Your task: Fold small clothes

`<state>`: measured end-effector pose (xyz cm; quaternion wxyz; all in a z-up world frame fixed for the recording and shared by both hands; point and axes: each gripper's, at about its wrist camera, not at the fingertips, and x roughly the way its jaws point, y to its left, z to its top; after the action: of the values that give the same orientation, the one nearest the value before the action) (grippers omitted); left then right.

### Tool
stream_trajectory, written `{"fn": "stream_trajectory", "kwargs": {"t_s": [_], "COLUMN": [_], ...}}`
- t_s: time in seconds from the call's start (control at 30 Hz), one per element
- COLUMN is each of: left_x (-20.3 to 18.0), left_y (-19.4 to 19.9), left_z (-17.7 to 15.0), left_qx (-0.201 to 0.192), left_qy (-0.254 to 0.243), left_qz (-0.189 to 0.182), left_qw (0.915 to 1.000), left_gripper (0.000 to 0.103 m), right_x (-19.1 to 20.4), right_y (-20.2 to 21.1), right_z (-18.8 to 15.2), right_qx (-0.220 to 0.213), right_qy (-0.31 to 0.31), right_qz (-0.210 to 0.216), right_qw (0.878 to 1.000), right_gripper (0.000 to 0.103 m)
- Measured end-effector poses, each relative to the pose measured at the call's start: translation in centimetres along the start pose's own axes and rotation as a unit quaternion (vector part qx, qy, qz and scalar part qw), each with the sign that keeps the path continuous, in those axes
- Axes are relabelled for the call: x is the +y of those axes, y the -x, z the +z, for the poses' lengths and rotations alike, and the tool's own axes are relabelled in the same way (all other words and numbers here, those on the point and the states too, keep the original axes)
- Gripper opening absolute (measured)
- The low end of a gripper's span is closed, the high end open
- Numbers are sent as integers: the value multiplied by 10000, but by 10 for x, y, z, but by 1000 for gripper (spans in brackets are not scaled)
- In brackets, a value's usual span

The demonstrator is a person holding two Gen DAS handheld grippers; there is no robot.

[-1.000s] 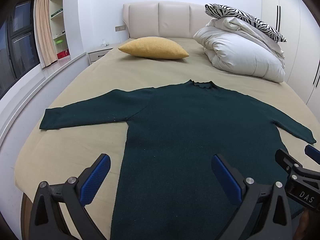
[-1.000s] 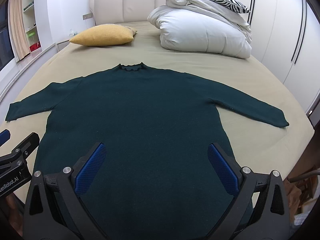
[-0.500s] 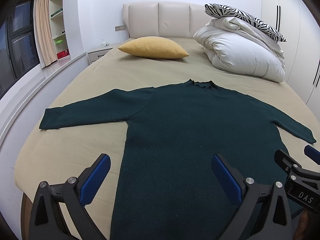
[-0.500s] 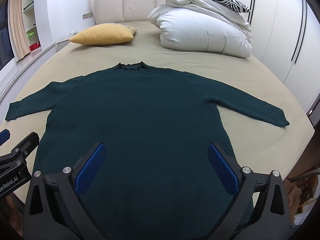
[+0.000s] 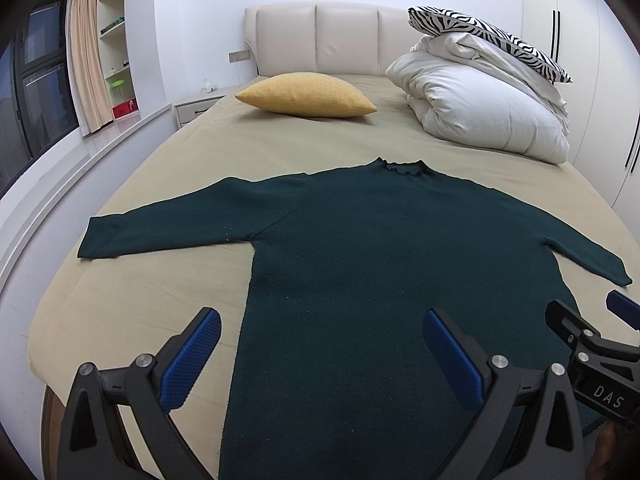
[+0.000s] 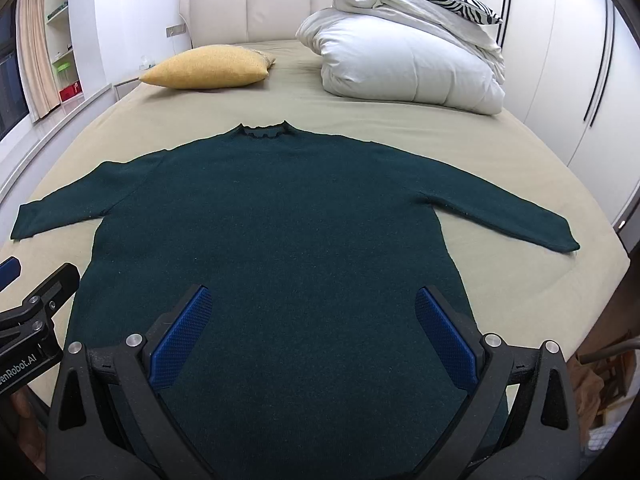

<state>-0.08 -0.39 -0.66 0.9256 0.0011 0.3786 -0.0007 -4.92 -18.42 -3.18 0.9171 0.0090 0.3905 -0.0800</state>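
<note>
A dark green long-sleeved sweater (image 5: 384, 264) (image 6: 276, 224) lies flat and spread out on the beige bed, collar toward the headboard, both sleeves stretched sideways. My left gripper (image 5: 320, 344) hovers open above the sweater's lower left part, its blue pads wide apart and holding nothing. My right gripper (image 6: 314, 328) hangs open over the lower middle of the sweater, also holding nothing. Each gripper's black frame shows at the edge of the other's view. The sweater's hem is hidden below the grippers.
A yellow pillow (image 5: 306, 94) (image 6: 208, 68) lies near the headboard (image 5: 332, 38). A white duvet pile (image 5: 484, 110) (image 6: 404, 64) topped by a zebra pillow (image 5: 488, 36) sits at the back right. The bed's edges (image 5: 52, 316) drop off left and right; wardrobe doors (image 6: 580, 80) stand on the right.
</note>
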Motion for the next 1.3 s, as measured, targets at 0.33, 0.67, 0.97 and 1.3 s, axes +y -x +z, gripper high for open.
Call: {"fn": "stream_trajectory", "kwargs": {"t_s": [0.33,0.67,0.97,1.3], "left_x": [-1,-6,-17,-41], "left_y": [0,0,-38,-82], "left_z": [-1,-5,-7,-3], "left_qx": [5,59,721,884], "left_qy": [2,18,32,-217], "left_qz": [-11,-297,-1143,-1146], "left_qw": [10000,9995,9908,9892], "left_gripper": [103,103,103,103], "right_x": [1,-1,-139,-419], "right_y": [-1,-4,-40,-119], "right_z": [-2,-5,-2,-55], "right_qx": [7,19,25,-116], "right_qy": [6,-22,-1714,-4777], "right_qz": [-1,20,356,238], "right_qw": [10000,10000,9846,8781], "right_gripper": [103,103,103,75]}}
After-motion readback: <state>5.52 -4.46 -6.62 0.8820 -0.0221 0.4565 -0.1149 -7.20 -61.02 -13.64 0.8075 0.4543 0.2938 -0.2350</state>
